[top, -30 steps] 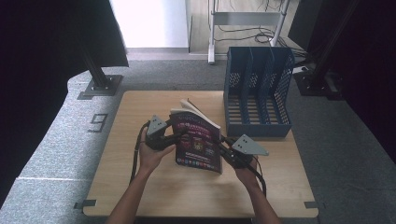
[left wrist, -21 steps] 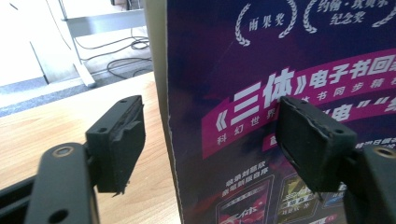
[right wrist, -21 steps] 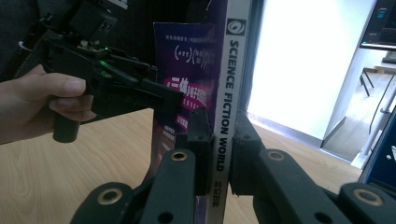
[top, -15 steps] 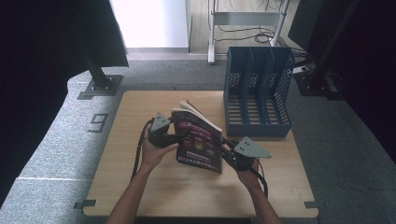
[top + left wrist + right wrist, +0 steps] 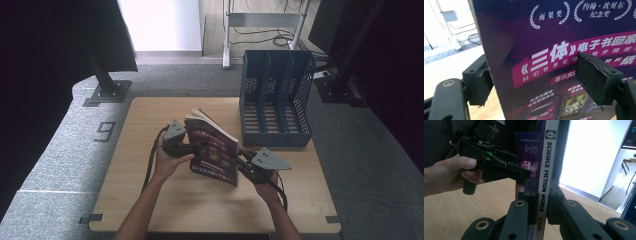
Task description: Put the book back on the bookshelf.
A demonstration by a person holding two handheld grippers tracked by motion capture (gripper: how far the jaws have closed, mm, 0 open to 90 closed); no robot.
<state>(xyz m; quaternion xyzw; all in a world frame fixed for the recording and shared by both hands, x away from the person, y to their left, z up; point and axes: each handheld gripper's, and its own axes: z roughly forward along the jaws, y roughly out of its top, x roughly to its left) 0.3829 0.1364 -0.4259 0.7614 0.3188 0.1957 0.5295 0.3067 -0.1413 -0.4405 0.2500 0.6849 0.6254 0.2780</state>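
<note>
Purple magazine (image 5: 214, 150) held upright and slightly tilted over the middle of the wooden table (image 5: 150, 200), just left of the blue file rack (image 5: 275, 100) and apart from it; spine lettered "SCIENCE FICTION WORLD" pinched between the jaws of the right gripper (image 5: 541, 202), clamped tight on it. Left gripper (image 5: 534, 82) at the magazine's left edge, jaws just been opening and now spread wide, one pad behind the edge and one in front of the cover, neither seen pressing on it. Left hand (image 5: 167, 162) wrapped round that gripper's handle.
</note>
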